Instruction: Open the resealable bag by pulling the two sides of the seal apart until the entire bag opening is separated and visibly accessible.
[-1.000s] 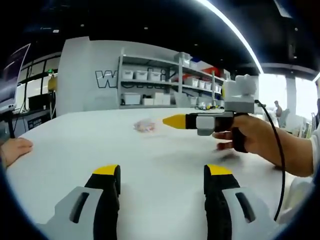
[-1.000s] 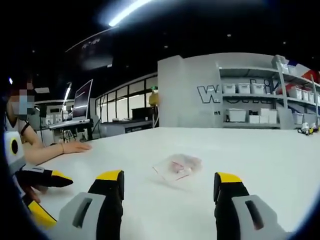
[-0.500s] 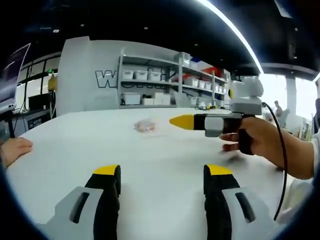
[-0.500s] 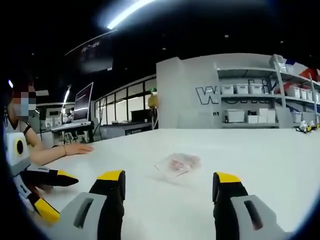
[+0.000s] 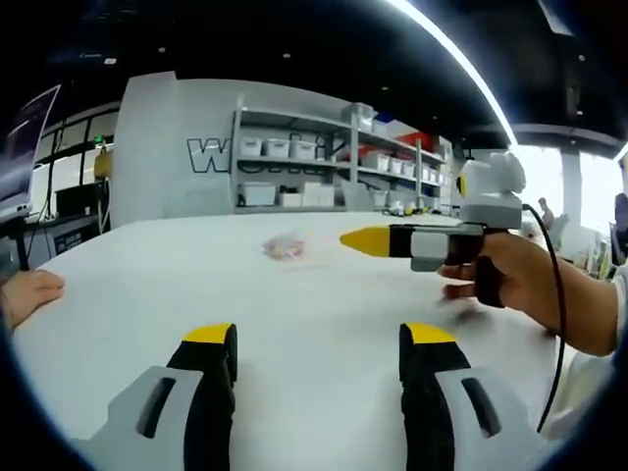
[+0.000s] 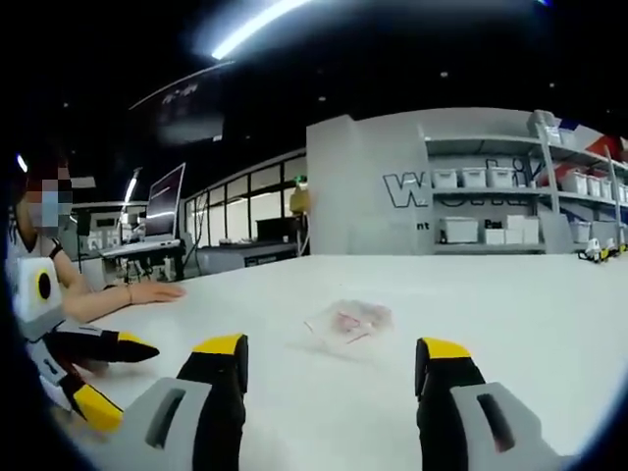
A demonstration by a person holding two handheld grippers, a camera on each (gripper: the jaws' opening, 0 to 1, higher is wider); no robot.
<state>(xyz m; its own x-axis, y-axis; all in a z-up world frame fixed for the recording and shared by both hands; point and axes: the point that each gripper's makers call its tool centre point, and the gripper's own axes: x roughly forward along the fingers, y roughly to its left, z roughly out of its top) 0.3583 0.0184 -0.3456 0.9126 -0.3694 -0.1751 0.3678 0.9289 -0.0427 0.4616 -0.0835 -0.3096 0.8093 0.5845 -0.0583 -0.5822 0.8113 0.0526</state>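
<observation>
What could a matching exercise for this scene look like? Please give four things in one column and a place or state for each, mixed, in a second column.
Things:
1. resealable bag
2. left gripper
3. right gripper
4. storage bins

Places or states:
A. on the shelves by the back wall
B. lying flat on the white table, untouched
C. open, with the other gripper coming in from the right of its view
D. open, facing the bag directly

Pairs: 1-B, 2-C, 3-D, 4-A
</observation>
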